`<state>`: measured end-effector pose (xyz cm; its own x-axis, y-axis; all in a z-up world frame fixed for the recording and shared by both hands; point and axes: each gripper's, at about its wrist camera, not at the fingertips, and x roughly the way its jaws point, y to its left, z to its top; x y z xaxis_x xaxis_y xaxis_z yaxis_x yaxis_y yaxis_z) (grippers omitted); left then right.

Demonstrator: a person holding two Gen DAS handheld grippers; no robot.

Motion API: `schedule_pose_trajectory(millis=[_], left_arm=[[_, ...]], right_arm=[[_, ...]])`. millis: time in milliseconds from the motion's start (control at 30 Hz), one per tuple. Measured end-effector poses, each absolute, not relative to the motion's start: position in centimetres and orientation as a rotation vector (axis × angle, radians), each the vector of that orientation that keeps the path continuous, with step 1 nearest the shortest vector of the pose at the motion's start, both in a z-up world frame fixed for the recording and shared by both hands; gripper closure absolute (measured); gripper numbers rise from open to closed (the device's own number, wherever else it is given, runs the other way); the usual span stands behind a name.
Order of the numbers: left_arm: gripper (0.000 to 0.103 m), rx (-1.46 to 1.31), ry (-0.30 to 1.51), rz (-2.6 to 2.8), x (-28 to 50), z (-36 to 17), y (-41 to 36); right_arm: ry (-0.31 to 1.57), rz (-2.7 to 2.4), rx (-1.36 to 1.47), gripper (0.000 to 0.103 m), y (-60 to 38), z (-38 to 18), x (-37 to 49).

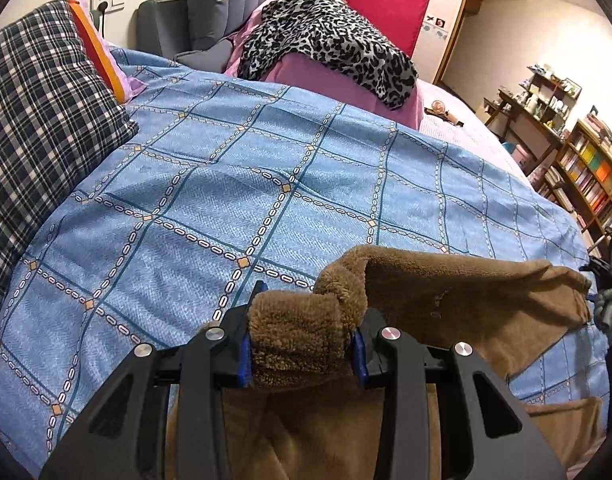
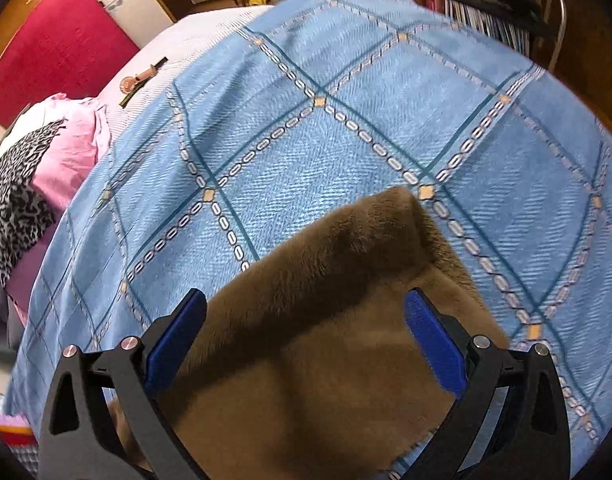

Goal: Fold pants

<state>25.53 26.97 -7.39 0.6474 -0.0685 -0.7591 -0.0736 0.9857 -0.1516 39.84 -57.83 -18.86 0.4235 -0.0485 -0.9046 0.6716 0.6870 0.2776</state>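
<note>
Pants [image 1: 445, 288]: left claw [image 1: 302, 344] clenched on fleecy bunch; right claw [image 2: 306, 344] released, fabric between. Keep edge taut, square w/ bed [image 1: 266, 184] near edge.

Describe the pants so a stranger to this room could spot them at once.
Start at the bed under the blue chain-checked quilt. At its near edge lie the pants, one bunched end clamped in the left gripper. They are the only plain brown fleece there; neighbouring fabrics are plaid, leopard-print or pink.
</note>
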Motion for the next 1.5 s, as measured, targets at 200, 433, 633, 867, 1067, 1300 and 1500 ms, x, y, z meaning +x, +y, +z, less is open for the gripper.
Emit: schedule_pose_trajectory(millis=[200, 433, 633, 867, 1067, 1300, 1500], left_arm=[[0.067, -0.158, 0.848, -0.024, 23.6, -7.5, 27.0], [0.067, -0.188, 0.822, -0.027, 22.1, -7.7, 27.9], [0.067, -0.241, 0.806, -0.016, 22.1, -8.1, 28.9], [0.067, -0.263, 0.793, -0.019, 22.8, -7.1, 29.4], [0.067, -0.301, 0.747, -0.039, 21.8, -5.4, 30.2], [0.067, -0.364, 0.709, -0.071, 17.8, -4.6, 31.6], [0.067, -0.391, 0.698, -0.091, 14.0, -4.9, 32.5]], right_arm=[[1.062, -0.568, 0.711, 0.003, -58.9, -20.4, 41.6], [1.121, -0.671, 0.695, 0.021, -59.9, -20.8, 42.9], [1.133, -0.716, 0.660, 0.076, -60.3, -19.6, 40.9], [1.044, -0.603, 0.754, 0.092, -61.7, -16.2, 35.0], [0.950, -0.554, 0.769, 0.092, -62.2, -11.2, 28.0], [0.875, -0.526, 0.806, 0.092, -62.1, -8.1, 18.5], [0.832, -0.512, 0.820, 0.092, -61.1, -7.5, 9.7]])
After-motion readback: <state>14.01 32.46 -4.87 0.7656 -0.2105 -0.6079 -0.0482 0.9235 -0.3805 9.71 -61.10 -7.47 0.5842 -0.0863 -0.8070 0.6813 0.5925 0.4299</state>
